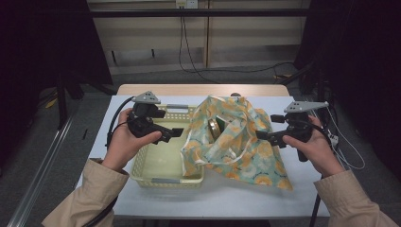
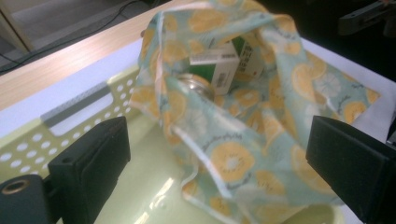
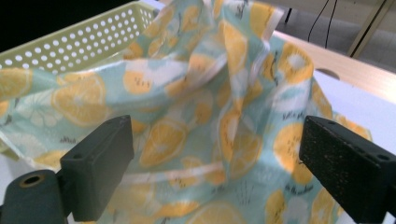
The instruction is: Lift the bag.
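The left gripper (image 1: 176,133) hangs over the basket (image 1: 146,171), its jaws wide apart and empty, aimed at the near edge of the cloth (image 1: 236,142). The right gripper (image 1: 261,136) hovers just beside the cloth's far side, jaws likewise spread with nothing between them. Facing each other across the bundle this way, the two look set to take hold of the cloth from both sides, perhaps to open or lift it.

The cloth is thin printed fabric, pale teal with orange citrus slices and a light hem, and it stands up in soft peaks and folds. One part drapes over the basket's right rim; the rest spreads flat toward the tabletop's right edge. Its folds cup a round metal lid or tin (image 2: 196,85) and a white-and-green carton (image 2: 226,63), which likely hold the heap up.

The basket is pale yellow-green plastic, rectangular, with perforated walls and slot handles, on the white tabletop (image 1: 222,198) left of centre.
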The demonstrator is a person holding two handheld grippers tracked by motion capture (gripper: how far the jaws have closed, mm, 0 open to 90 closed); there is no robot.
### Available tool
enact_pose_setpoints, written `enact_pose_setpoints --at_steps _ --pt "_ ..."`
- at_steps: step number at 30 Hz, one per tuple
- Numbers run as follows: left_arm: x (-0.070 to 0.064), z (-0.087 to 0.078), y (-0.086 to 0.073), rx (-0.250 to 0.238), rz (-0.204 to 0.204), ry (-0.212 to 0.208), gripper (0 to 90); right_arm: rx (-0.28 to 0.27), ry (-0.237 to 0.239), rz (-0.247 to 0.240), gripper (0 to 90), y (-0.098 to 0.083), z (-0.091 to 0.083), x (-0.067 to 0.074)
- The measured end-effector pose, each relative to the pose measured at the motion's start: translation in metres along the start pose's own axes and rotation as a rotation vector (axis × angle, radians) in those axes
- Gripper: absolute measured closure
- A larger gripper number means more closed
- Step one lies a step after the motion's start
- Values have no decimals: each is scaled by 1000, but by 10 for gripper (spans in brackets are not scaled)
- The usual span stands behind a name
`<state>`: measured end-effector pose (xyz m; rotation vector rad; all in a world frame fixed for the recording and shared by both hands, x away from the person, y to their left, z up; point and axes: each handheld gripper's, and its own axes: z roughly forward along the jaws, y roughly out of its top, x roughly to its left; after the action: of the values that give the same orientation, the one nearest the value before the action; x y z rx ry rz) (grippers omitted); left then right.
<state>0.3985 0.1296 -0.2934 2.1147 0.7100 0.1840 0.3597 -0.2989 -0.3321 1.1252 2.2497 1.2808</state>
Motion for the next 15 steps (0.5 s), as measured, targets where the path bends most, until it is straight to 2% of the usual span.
enact_pose_setpoints --at_steps 3,5,11,15 --pt "3 -2 -10 9 -11 8 62 11 -16 -5 93 -9 -1 1" --pt "5 -3 -16 6 -20 10 62 10 -7 8 92 -15 -1 1" --pt "7 -5 -34 23 -21 25 59 25 -18 -12 85 -32 -2 6" --pt "8 -7 -46 6 -22 23 59 24 -20 -21 78 -40 -4 9"
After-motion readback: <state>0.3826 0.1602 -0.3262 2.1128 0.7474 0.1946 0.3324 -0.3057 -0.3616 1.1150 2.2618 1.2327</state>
